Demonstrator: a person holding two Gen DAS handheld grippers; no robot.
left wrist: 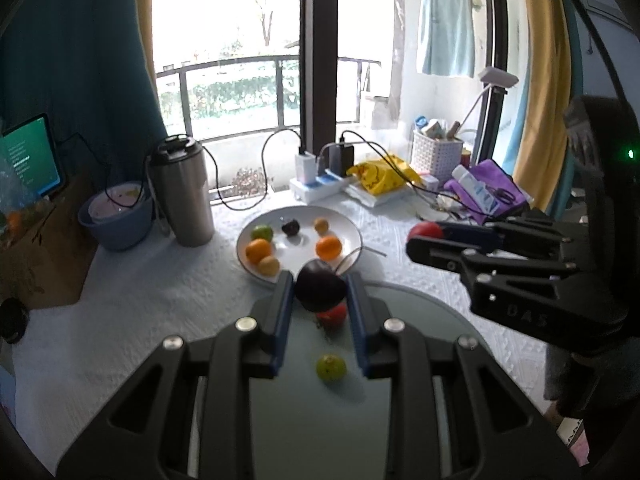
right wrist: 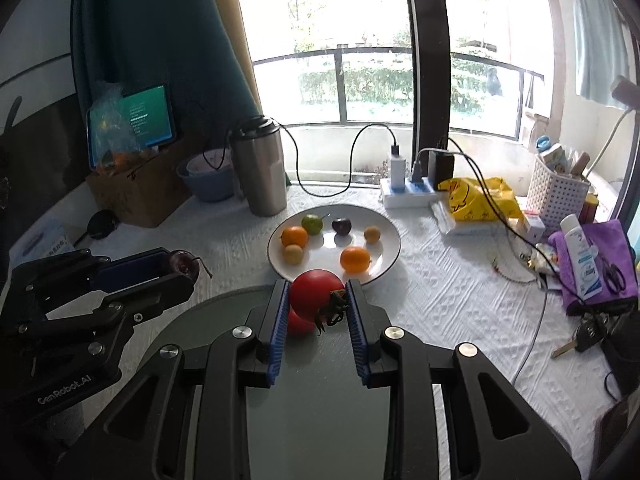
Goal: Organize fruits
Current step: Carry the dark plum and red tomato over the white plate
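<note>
My left gripper (left wrist: pixel 320 292) is shut on a dark purple plum (left wrist: pixel 320 291), held above a grey-green round plate (left wrist: pixel 420 320). On that plate lie a red tomato (left wrist: pixel 334 316) and a small green fruit (left wrist: pixel 331 367). My right gripper (right wrist: pixel 317 296) is shut on a red tomato (right wrist: pixel 314 294) with a green stem, above a second red tomato (right wrist: pixel 298 322). A white plate (right wrist: pixel 384 256) beyond holds two oranges, two small yellow fruits, a green fruit and a dark plum. The left gripper shows at the left of the right wrist view (right wrist: pixel 184 270), the right gripper at the right of the left wrist view (left wrist: pixel 420 236).
A steel tumbler (right wrist: pixel 262 168), a blue bowl (right wrist: pixel 208 182) and a cardboard box with a tablet (right wrist: pixel 132 124) stand at the back left. A power strip (right wrist: pixel 408 192), a yellow bag (right wrist: pixel 480 198), a white basket (right wrist: pixel 556 196), a purple cloth (right wrist: pixel 600 264) and cables crowd the right.
</note>
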